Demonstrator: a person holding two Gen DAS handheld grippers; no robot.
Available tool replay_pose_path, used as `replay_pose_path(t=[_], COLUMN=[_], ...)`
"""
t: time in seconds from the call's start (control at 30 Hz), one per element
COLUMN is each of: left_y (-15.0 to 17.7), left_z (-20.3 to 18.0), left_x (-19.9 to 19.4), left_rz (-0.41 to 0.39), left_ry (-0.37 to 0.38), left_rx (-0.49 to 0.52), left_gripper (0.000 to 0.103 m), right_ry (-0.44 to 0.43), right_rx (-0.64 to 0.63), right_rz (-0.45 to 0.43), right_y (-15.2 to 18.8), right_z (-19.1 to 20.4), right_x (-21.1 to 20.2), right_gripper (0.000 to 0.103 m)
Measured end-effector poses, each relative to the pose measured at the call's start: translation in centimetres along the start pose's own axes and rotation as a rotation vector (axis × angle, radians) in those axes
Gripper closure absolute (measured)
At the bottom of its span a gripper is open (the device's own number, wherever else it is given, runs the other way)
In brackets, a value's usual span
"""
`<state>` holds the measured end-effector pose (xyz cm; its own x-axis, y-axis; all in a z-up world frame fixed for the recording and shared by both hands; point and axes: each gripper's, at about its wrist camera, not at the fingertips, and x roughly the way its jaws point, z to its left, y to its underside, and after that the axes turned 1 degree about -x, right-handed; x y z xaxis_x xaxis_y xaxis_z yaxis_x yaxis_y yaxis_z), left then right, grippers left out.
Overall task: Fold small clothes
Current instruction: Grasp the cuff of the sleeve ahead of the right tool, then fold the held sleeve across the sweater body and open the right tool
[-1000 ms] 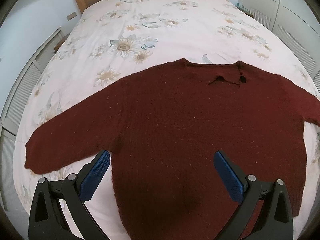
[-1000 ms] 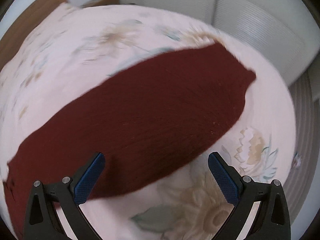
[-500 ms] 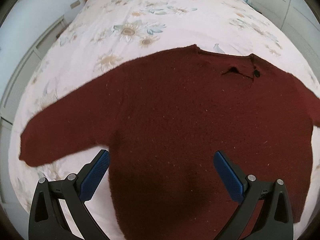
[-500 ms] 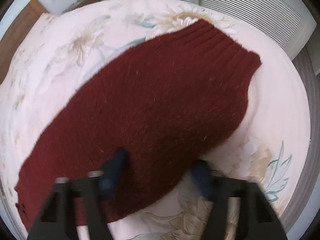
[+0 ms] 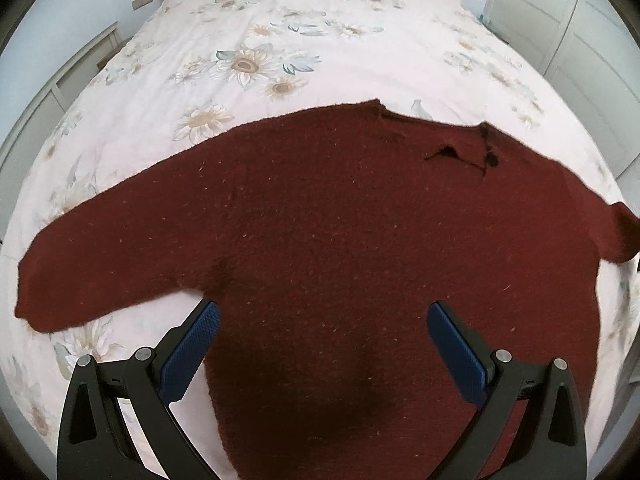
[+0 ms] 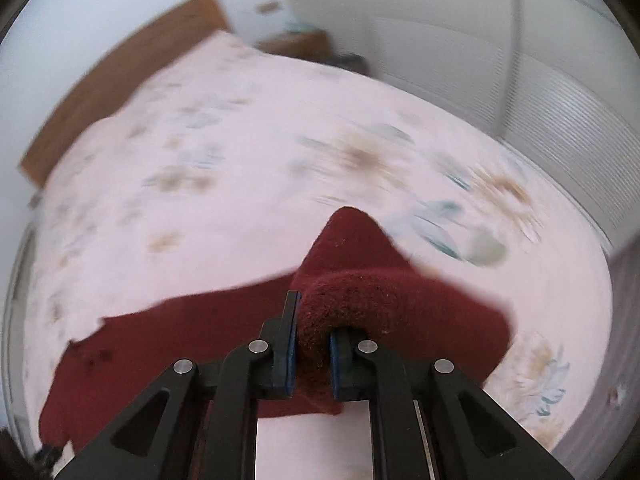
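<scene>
A dark red knit sweater (image 5: 340,232) lies flat on the bed, neck away from me, its left sleeve (image 5: 100,264) stretched out to the left. My left gripper (image 5: 322,320) is open and empty, hovering over the sweater's lower body. My right gripper (image 6: 312,348) is shut on the sweater's right sleeve (image 6: 376,292), lifted and bunched between the blue pads. In the left wrist view that sleeve (image 5: 616,232) curls up at the right edge.
The bed has a pale floral cover (image 5: 304,40) and a wooden headboard (image 6: 120,80). White slatted wardrobe doors (image 6: 560,100) stand along the right side. A bedside table (image 6: 296,44) sits near the headboard.
My right gripper has closed on the right sleeve and lifted it, swinging toward the headboard. My left gripper has stayed open over the sweater's body, drifting slightly.
</scene>
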<state>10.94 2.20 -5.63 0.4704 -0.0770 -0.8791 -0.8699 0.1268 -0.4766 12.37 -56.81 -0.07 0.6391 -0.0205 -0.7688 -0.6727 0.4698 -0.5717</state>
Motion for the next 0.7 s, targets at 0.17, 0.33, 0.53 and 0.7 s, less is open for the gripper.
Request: replay_pose_path(t=[0.17,0.33,0.53,0.7], left_y=[0.0,-0.2,-0.8,-0.9], left_z=[0.4,0.7,1.5,2.1], left_x=[-0.5,-0.5,-0.5,0.1], left_rz=[0.027,0.019,0.008,0.010], left_ry=[0.003,-0.053,-0.069,-0.103], left_rx=[-0.012,0.010,0.002,0.006], left_gripper=[0.001,0.001,0.001,0.001], right_ry=[-0.091,-0.205,-0.241,-0.186], right_rx=[-0.127,-0.239,-0.350,-0.430], right_rz=[-0.024,-0.013,0.081,0.228], right_y=[-0.3,0.3,4.1,10.1], right_z=[9.0,18.2,26.5,29.8], right_x=[-1.9,-2.0,1.1,7.1], right_gripper=[0.091,0.091,0.091,0.091])
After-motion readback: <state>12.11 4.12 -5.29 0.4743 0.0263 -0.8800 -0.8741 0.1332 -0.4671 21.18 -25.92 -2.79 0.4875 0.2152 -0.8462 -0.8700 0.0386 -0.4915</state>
